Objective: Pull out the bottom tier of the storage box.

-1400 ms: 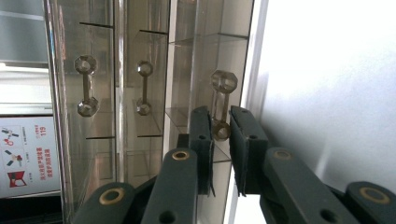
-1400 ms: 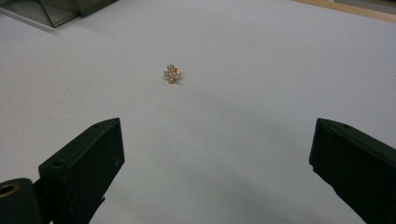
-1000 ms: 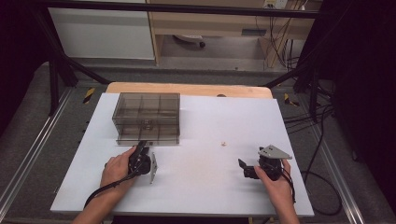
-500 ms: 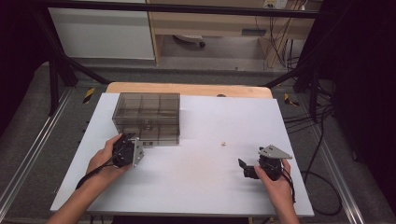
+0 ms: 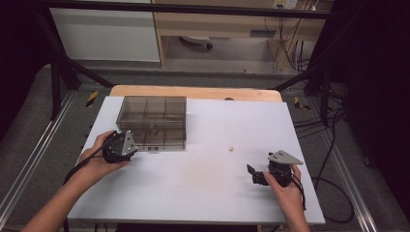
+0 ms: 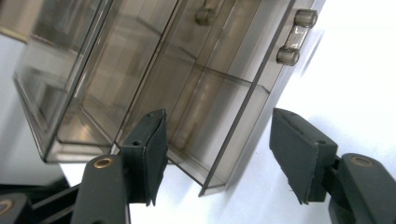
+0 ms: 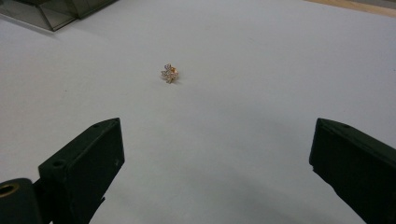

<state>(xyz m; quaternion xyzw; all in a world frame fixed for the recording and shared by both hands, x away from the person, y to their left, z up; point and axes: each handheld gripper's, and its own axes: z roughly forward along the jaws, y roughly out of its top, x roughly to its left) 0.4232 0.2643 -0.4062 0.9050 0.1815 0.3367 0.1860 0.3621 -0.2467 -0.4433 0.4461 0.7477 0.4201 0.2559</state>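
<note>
Table (image 5: pixel 203 193): white top with a strip of bare wood along its far edge; the broad middle between the two hands lies open, broken by one small thing.

Drawer box (image 5: pixel 152 122): smoky clear plastic with inner dividers, standing at the far left of the white top, well in from the left and far edges. In the left gripper view its near corner (image 6: pixel 205 182) stands between the jaws and a clear bar handle (image 6: pixel 293 37) shows on one face.

Left gripper (image 5: pixel 120 147): held in the left hand (image 5: pixel 96 162) just beside the box's near left corner, close to the table's left edge. Its jaws are spread and have just been opening; the box's corner edge lies between them, and no pad presses on it, with white table showing between the corner and the right-hand pad.

Right gripper (image 5: pixel 252 175): held in the right hand (image 5: pixel 285 186) near the right front of the table, jaws spread wide with nothing between them, pointing across bare white surface.

Earring (image 7: pixel 169 73): a small flower-shaped piece, pale stones with a gold tint, lying alone on the white top ahead of the right gripper's jaws; in the high view a pale speck (image 5: pixel 231 149) right of the box's front edge, apart from both grippers.
</note>
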